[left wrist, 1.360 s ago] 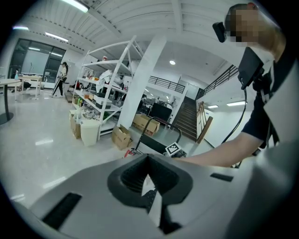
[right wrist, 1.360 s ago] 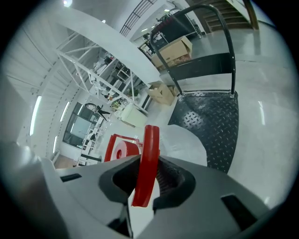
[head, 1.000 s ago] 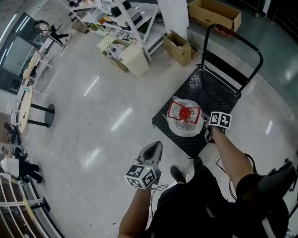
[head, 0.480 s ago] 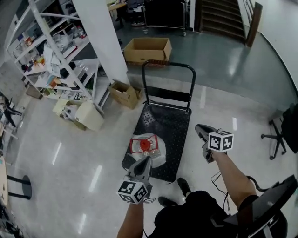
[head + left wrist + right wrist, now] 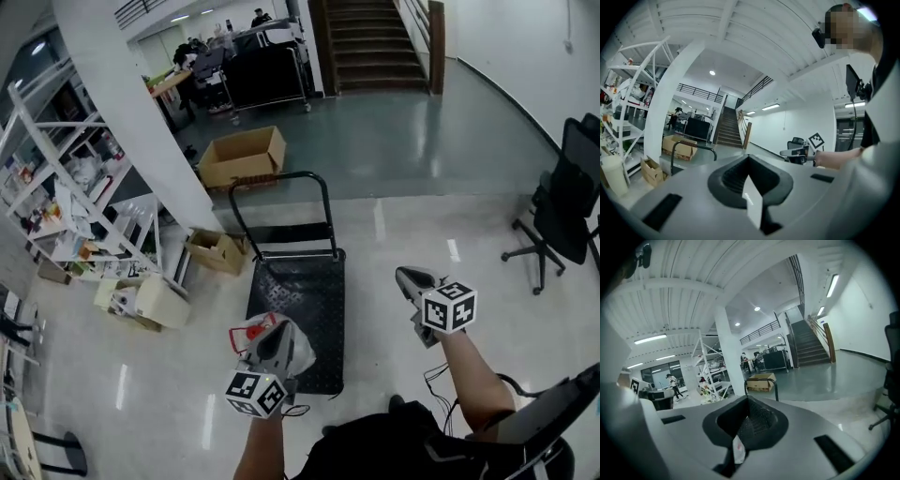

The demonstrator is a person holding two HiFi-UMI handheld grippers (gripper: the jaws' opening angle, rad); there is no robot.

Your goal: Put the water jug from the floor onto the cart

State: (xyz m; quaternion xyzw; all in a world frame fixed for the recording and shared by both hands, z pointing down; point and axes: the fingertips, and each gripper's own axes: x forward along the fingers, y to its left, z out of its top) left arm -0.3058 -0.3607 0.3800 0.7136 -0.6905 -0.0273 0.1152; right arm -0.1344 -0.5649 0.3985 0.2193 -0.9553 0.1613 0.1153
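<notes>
At the left edge of the head view stands white shelving (image 5: 70, 202) crowded with odds and ends, with a small open cardboard box (image 5: 216, 251) on the floor at its foot and a larger box (image 5: 242, 155) further up the frame. Centre frame is the cart (image 5: 302, 281), its black deck running up the picture to a looped push handle (image 5: 281, 178) at the far end. The water jug (image 5: 298, 356) sits on the deck's lower left corner, the end away from the handle and nearest the person, probably because that was the shortest lift from the floor and keeps the handle free for pushing. It looks upright, though the left gripper (image 5: 272, 336) covers much of it, so I cannot tell how squarely it rests. That gripper hangs in front of the jug with its jaws together and nothing between them. To the right, well apart from the cart, the right gripper (image 5: 406, 276) is raised over bare floor; its jaws have just been closing and now meet on nothing, which fits a tool with no load left to carry. An office chair (image 5: 562, 206) stands at the right edge. By my reading the task is done
</notes>
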